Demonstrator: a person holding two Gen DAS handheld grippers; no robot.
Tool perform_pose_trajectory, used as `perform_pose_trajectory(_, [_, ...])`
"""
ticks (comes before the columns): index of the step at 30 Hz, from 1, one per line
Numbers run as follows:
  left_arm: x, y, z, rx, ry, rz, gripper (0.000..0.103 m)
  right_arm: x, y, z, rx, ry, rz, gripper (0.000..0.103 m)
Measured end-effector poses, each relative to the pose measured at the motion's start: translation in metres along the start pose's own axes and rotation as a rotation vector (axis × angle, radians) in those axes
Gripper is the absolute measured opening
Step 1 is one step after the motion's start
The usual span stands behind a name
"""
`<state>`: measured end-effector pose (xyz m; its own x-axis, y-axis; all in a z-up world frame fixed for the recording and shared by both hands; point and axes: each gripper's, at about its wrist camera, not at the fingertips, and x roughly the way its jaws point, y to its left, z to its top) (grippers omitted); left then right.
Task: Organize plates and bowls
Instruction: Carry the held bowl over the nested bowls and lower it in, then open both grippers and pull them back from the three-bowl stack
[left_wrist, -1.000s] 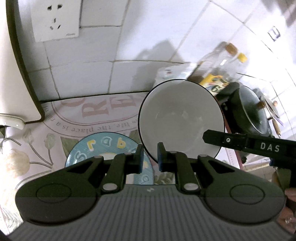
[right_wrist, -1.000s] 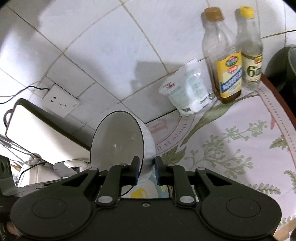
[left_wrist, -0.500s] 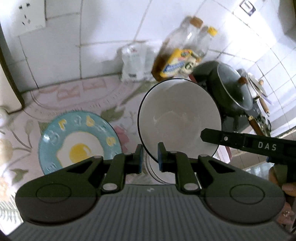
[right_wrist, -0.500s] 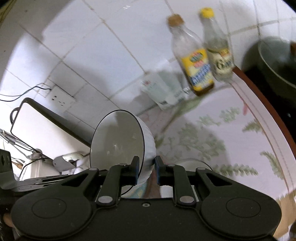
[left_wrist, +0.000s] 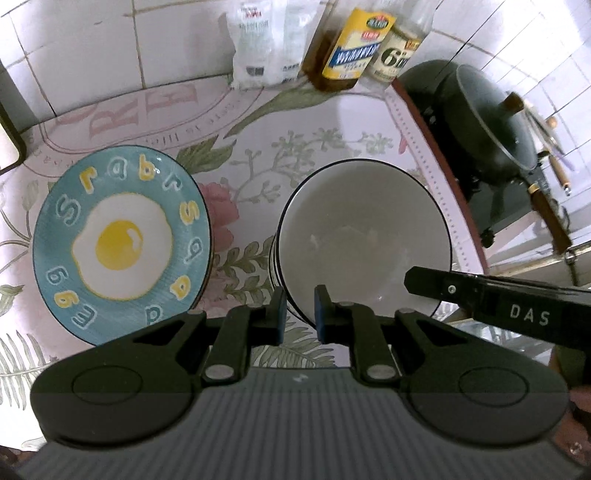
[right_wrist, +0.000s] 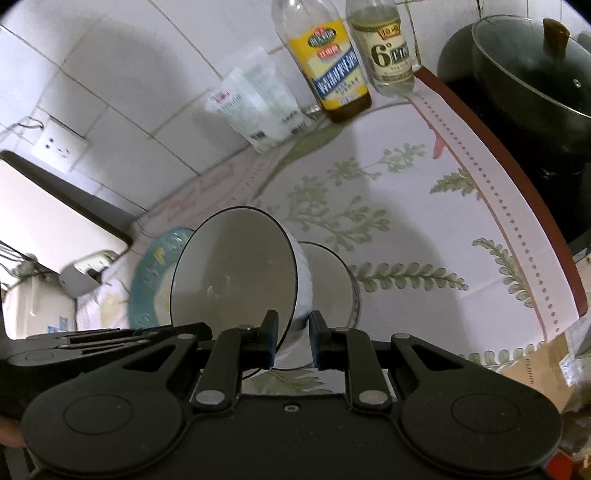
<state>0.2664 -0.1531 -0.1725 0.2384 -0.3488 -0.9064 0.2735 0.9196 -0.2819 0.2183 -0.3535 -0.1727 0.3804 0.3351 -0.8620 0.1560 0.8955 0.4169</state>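
Note:
A white bowl (left_wrist: 364, 236) with a thin black rim hangs tilted just above the flowered tablecloth. My left gripper (left_wrist: 299, 310) is shut on its near left rim. My right gripper (right_wrist: 291, 332) is shut on the same bowl (right_wrist: 236, 273), clamping its wall on the opposite side. One finger (left_wrist: 480, 295) of the right gripper shows at the bowl's right rim in the left wrist view. Directly below the held bowl stands a second white bowl (right_wrist: 332, 280) on the table. A blue plate (left_wrist: 122, 240) painted with a fried egg lies flat to the left.
Against the tiled wall stand two bottles (right_wrist: 332, 62) and a white plastic bag (right_wrist: 255, 107). A dark pot with a glass lid (right_wrist: 532, 66) sits past the table's right edge (right_wrist: 535, 206). A white board with a dark rim (right_wrist: 55, 206) stands at the left.
Both grippers have carried the bowl to the right and down, away from the wall socket. The blue plate has come fully into view, and a second bowl now shows under the held one.

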Motion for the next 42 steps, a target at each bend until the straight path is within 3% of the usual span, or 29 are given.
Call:
perform_pose_trajectory(6, [0.022,0.002,-0.004,-0.040,0.019,0.030,0.014,0.018,0.003,-0.004,-0.076,0.037,-0.057,0.022])
perform_pose_trajectory(24, [0.033,-0.011,-0.004,-0.063,0.017,0.079,0.015,0.035,0.016,0.000,-0.342,0.037,-0.181,0.025])
perform_pose_trajectory(30, [0.023,-0.015,-0.006,-0.088,0.006,0.094,0.016,0.023,0.015,-0.001,-0.391,0.005,-0.155,0.025])
perform_pose_trajectory(34, [0.009,-0.017,-0.014,-0.114,-0.014,0.091,0.017,0.005,0.015,-0.004,-0.434,-0.028,-0.090,0.025])
perform_pose_trajectory(42, [-0.033,-0.027,-0.034,-0.158,-0.104,0.036,0.020,-0.029,0.014,-0.025,-0.571,-0.103,-0.023,0.036])
